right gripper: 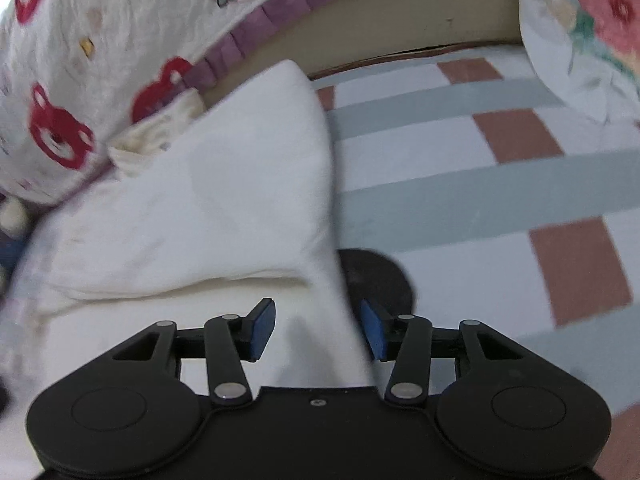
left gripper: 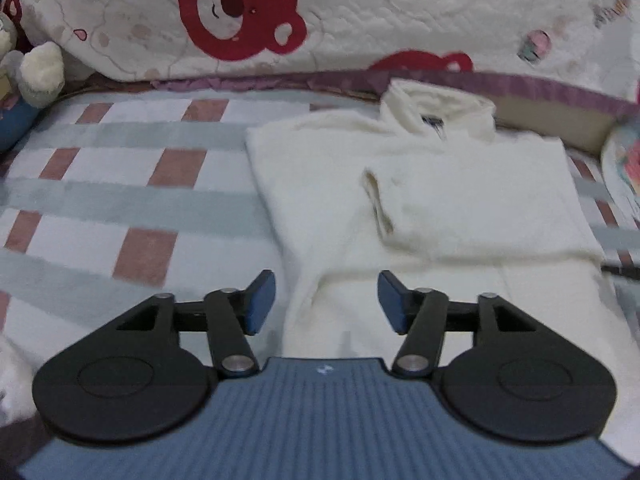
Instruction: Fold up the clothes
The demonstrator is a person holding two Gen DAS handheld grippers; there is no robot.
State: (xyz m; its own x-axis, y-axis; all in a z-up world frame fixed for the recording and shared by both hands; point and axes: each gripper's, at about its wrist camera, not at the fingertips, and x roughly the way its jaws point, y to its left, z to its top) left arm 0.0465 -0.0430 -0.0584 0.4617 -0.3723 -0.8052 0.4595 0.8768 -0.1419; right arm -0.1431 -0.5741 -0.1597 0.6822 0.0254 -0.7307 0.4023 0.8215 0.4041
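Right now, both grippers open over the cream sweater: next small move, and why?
Probably lower the left gripper and right gripper onto the cream sweater's near hem and pinch it. Both stand open with nothing gripped, the sleeves look folded in already, and the bottom half still lies flat on the checked bedsheet.

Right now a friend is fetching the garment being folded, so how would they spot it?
Find the bed's checked sheet below the bear-print quilt. On it lies a cream fleecy high-collared top, sleeves folded in, the only plain, unpatterned fabric there.
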